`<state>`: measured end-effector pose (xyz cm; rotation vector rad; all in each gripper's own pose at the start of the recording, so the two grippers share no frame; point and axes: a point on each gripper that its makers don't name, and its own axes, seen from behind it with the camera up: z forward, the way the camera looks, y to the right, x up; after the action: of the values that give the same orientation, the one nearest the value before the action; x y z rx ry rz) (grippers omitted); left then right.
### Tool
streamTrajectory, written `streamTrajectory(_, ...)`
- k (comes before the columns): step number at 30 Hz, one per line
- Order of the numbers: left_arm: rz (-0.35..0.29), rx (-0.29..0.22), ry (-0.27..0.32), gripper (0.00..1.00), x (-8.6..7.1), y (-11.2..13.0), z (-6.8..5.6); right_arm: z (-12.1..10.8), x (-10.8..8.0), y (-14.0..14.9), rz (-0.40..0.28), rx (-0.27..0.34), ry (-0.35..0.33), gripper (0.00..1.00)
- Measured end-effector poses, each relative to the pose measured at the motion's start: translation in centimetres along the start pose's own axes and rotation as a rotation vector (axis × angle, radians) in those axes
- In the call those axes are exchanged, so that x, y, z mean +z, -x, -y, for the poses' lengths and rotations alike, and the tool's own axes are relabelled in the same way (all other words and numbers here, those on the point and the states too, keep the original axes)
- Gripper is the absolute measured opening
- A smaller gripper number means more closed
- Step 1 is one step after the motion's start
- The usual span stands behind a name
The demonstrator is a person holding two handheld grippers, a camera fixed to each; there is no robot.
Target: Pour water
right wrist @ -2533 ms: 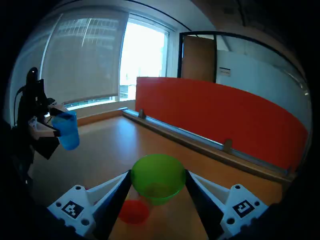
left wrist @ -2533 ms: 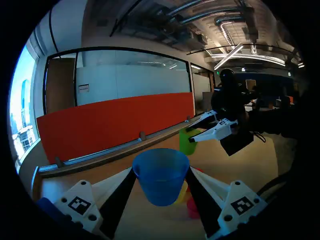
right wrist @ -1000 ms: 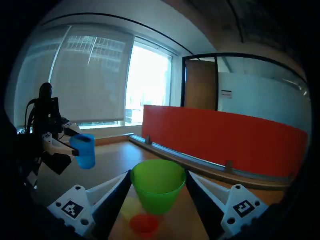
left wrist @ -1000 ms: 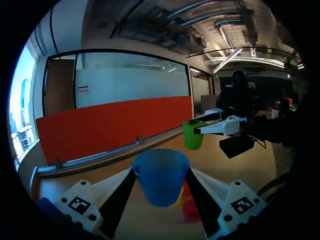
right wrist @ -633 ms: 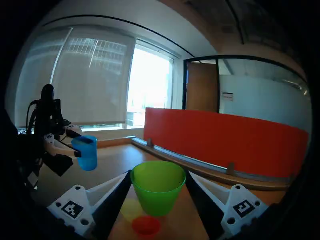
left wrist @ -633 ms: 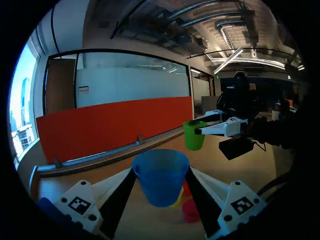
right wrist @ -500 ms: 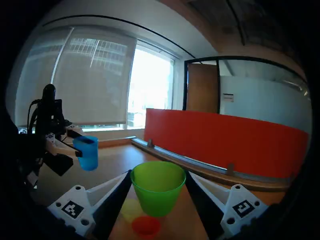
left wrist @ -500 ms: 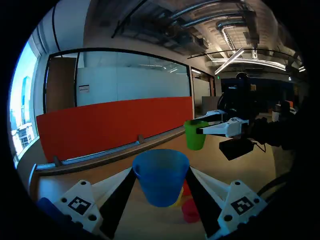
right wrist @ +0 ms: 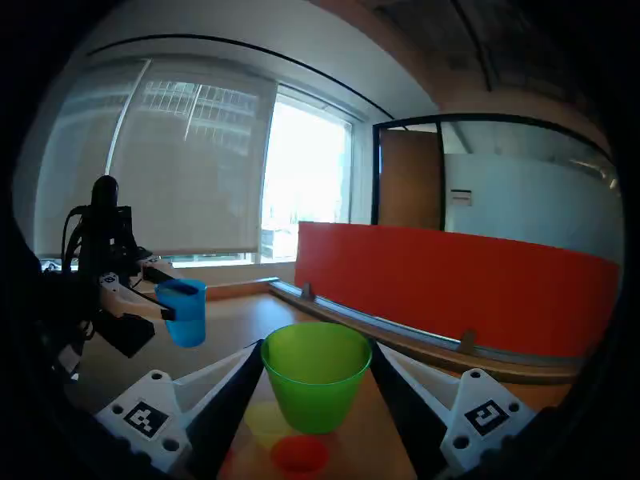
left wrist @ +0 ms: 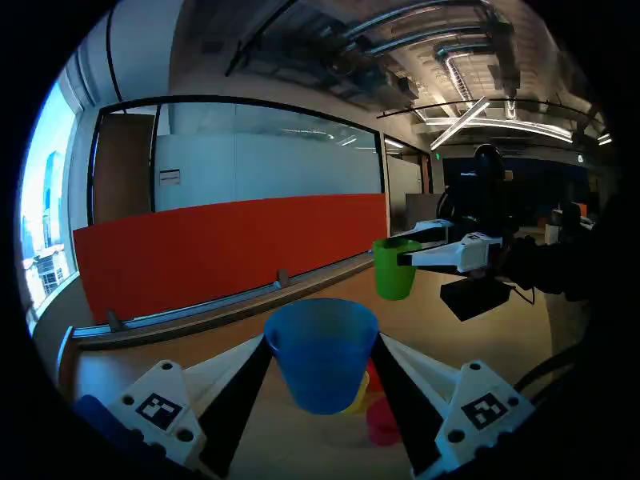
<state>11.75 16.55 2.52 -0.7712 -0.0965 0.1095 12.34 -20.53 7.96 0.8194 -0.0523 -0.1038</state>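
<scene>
A blue cup (left wrist: 322,362) sits upright between the fingers of my left gripper (left wrist: 320,376), which is shut on it above the wooden table (left wrist: 488,332). My right gripper (right wrist: 317,388) is shut on a green cup (right wrist: 317,374), also upright. In the left gripper view the green cup (left wrist: 395,268) hangs to the right, held by the right gripper (left wrist: 412,250). In the right gripper view the blue cup (right wrist: 185,311) hangs at the left in the left gripper (right wrist: 166,298). Whether either cup holds water cannot be told.
Small cups stand on the table below: a red one (right wrist: 298,454) and a yellow one (right wrist: 260,418), with a pink one (left wrist: 382,422) in the left gripper view. An orange partition (right wrist: 456,284) with a rail runs along the table's far side. A person's dark sleeve (left wrist: 560,268) holds the right gripper.
Both cups have risen off the table and the two grippers have drawn a little closer to each other. Both stay upright and held.
</scene>
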Motion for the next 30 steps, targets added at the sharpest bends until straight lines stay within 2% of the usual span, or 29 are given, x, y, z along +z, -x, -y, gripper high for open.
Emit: streamTrajectory(30,-0.010,0.040,-0.001,0.85,0.1,-1.1,0.1,3.0,0.2,1.4,0.038,0.013,-0.088,0.94)
